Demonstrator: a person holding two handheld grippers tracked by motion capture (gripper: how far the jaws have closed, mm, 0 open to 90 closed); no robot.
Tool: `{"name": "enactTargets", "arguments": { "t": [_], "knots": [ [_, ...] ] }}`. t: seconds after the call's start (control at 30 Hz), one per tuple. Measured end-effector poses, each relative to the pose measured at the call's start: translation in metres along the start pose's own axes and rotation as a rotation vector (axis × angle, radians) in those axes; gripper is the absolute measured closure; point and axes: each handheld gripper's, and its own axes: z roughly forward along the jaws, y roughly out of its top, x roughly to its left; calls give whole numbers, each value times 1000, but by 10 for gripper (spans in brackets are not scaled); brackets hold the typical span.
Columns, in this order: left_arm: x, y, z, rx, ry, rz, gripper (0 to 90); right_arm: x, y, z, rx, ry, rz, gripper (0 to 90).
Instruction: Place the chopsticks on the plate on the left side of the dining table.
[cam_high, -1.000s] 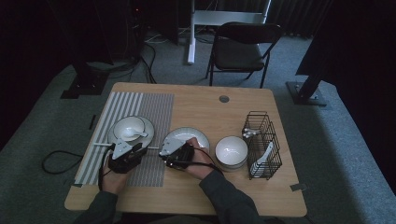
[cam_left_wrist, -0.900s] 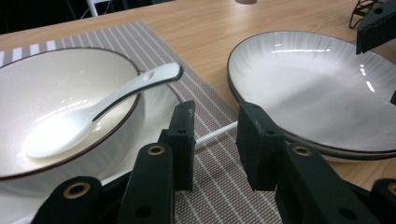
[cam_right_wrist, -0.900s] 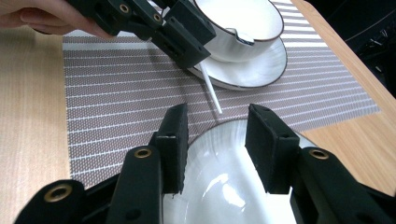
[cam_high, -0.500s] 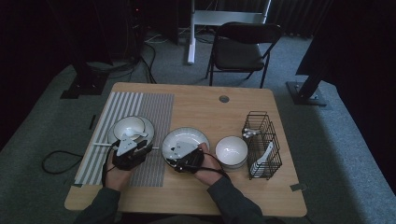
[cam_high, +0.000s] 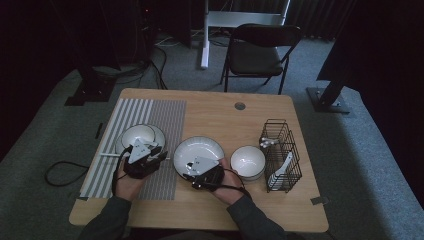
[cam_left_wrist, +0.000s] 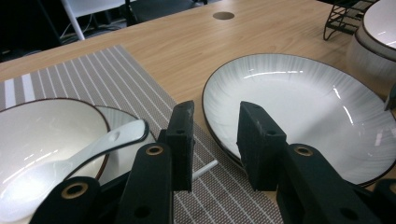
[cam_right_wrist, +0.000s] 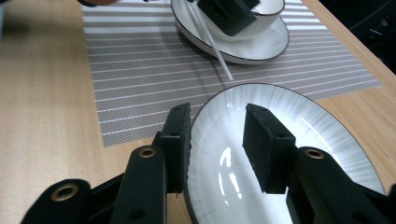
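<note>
right gripper (cam_right_wrist: 217, 144): low over plate's near rim, jaws apart, holding nothing | left gripper (cam_left_wrist: 217, 140): jaws apart, empty, beside plate | white plate (cam_high: 199, 153): shiny, dark rim, on table beside striped mat (cam_high: 160, 120)

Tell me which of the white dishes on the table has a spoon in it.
The bowl on the striped placemat, stacked on a plate, by the left tool. The wide plate and small bowl to its right hold nothing.

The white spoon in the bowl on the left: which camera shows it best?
The left gripper view: the spoon lies close and large in the bowl, its scoop on the rim. The right gripper view shows its handle sticking out. In the high view I cannot make it out.
</note>
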Motion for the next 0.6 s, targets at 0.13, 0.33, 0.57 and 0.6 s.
{"name": "enactTargets", "arguments": {
  "t": [0.13,0.33,0.57,0.6],
  "knots": [
    [-2,3,2,-4,-8,6,672,3,-4,-3,-2,-2,-3,610],
    [-3,8,4,-4,-15,12,662,5,-11,-7,12,-3,1,610],
    [-4,13,6,-10,-26,18,662,7,-21,-13,23,-8,16,610],
    [-5,14,6,-10,-28,20,662,7,-23,-14,24,-7,19,610]
  ]
}}
